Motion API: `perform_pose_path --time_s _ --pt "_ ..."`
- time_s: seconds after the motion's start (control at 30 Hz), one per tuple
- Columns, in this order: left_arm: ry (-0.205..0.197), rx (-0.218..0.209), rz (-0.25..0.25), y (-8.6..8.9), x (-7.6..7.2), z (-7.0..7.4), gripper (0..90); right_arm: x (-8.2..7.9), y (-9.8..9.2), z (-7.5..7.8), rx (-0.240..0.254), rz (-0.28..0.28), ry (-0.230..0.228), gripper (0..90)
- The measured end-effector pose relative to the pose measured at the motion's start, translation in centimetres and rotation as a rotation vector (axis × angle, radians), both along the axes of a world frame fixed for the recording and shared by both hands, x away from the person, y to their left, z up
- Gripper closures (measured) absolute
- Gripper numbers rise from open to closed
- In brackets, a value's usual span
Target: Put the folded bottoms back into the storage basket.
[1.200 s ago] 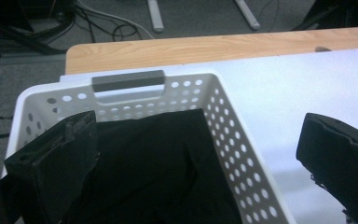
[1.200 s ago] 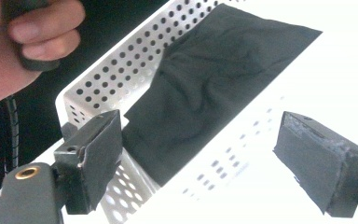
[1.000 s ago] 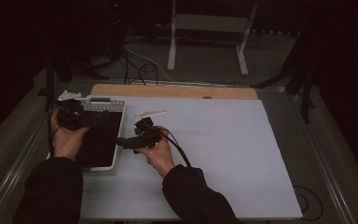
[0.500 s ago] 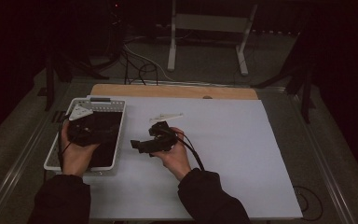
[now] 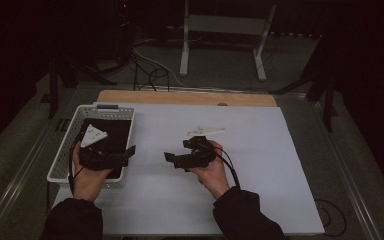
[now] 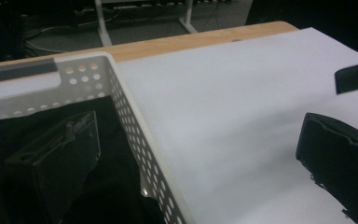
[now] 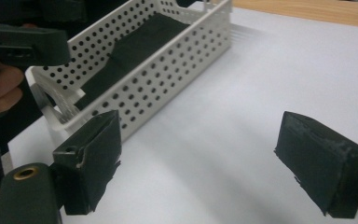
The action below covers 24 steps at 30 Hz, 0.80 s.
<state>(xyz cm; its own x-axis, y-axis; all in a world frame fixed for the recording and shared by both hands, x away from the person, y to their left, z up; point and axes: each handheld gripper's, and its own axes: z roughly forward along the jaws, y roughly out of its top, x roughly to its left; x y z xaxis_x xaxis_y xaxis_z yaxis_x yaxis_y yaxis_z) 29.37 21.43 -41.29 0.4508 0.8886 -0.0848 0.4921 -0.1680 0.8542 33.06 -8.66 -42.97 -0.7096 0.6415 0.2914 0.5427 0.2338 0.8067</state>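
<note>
A white perforated basket [image 5: 69, 137] stands at the table's left with black cloth [image 5: 111, 131] lying in it. My left gripper [image 5: 128, 155] hovers over the basket's near right corner and points right. It is open: in the left gripper view [image 6: 196, 170] one jaw hangs over the cloth [image 6: 51, 140] and the other over the white sheet [image 6: 242, 116], with the basket's wall [image 6: 135, 126] between them. My right gripper [image 5: 172, 160] is held mid-table, pointing left at the basket [image 7: 168, 70]. It [image 7: 207, 161] is open and empty above the sheet.
The white sheet [image 5: 260, 165] covers most of the tabletop, and a wooden strip [image 5: 180, 97] shows along its far edge. Cables [image 5: 150, 65] and a white stand [image 5: 220, 35] are on the floor beyond the table. The room around is dark.
My left hand has come from the basket's far end to its near right corner, and its gripper now points right. My right gripper has drifted right, away from the basket.
</note>
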Motion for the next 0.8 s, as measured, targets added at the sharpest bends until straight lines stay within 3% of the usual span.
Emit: perform_pose_path --time_s 0.27,0.47,0.8 --pt "-0.012 -0.01 -0.032 -0.3 -0.8 -0.8 0.4 -0.6 -3.2 -0.3 -0.014 -0.034 -0.024 13.7" --pt "-0.03 -0.032 -0.039 -0.2 -1.4 -1.3 0.3 -1.3 -5.6 0.0 -0.01 -0.041 -0.067 12.3" --pt "-0.078 -0.013 -0.06 -0.4 -2.1 -1.0 0.3 -3.1 -10.4 0.7 0.026 -0.088 -0.139 12.2"
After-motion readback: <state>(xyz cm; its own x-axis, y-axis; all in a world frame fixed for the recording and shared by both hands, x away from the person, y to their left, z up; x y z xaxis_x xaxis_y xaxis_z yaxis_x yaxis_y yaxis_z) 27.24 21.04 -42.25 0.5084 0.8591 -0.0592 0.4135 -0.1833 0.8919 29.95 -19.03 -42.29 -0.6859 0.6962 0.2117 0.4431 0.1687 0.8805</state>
